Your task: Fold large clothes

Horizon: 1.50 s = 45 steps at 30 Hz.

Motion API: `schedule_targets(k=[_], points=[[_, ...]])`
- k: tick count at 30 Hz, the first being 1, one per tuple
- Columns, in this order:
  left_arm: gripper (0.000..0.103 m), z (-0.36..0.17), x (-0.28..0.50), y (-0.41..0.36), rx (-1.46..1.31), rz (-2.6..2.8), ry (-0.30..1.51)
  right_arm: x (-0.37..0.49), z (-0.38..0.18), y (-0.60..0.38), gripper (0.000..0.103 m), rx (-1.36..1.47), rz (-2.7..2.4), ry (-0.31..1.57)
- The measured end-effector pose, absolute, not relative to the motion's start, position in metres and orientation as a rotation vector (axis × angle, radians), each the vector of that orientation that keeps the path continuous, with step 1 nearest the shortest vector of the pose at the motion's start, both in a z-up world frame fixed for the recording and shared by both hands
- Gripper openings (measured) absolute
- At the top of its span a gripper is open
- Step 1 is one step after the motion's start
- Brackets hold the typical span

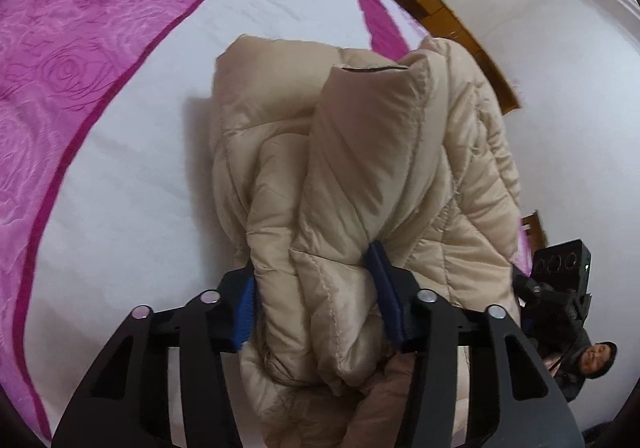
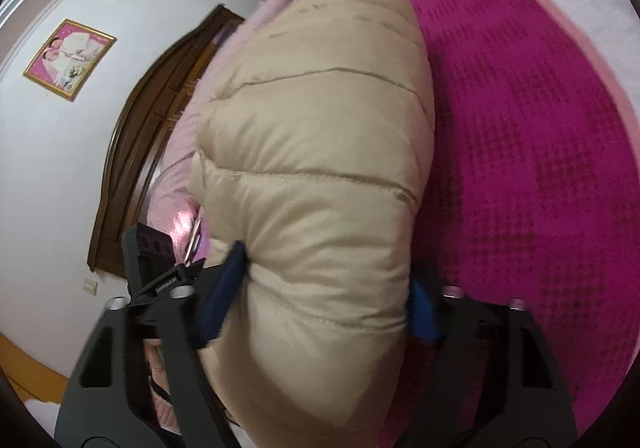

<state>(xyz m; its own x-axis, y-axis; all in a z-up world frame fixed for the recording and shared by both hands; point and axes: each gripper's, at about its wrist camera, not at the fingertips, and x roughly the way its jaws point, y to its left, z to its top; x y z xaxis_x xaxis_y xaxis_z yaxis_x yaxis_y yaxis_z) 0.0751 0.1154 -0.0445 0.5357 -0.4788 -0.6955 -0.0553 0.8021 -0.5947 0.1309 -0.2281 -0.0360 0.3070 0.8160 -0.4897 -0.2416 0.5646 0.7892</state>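
Note:
A large beige quilted puffer jacket (image 1: 360, 168) hangs bunched in front of the left wrist camera, above a white sheet. My left gripper (image 1: 316, 300) is shut on a thick fold of it, with the blue pads (image 1: 384, 296) pressed into both sides. In the right wrist view the same jacket (image 2: 320, 168) fills the middle. My right gripper (image 2: 324, 300) is shut on another thick fold, its blue pads (image 2: 424, 312) sunk into the fabric. Both hold the jacket lifted off the bed.
A white sheet (image 1: 140, 188) with a pink rose-patterned bedspread (image 1: 60, 48) lies under the left side. A magenta blanket (image 2: 540, 168) lies under the right side. A dark wooden headboard (image 2: 152, 128), white wall and framed picture (image 2: 70, 58) stand behind. The other gripper (image 1: 560, 280) shows at right.

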Motion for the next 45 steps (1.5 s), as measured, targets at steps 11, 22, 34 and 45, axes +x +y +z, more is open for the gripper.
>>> schedule_targets(k=[11, 22, 34, 45], points=[[0.036, 0.01, 0.131, 0.035, -0.442, -0.464, 0.918, 0.112, 0.044, -0.291, 0.046, 0.527, 0.671, 0.713], [0.038, -0.028, 0.136, -0.008, -0.347, -0.378, 1.073, 0.107, -0.024, -0.338, 0.068, 0.625, 0.404, 0.96], [0.038, -0.043, 0.12, 0.011, -0.277, -0.232, 1.088, 0.102, -0.038, -0.324, 0.066, 0.634, 0.335, 0.93], [0.056, -0.007, 0.075, 0.013, -0.2, -0.18, 1.015, 0.065, -0.006, -0.314, 0.08, 0.481, 0.234, 0.845]])
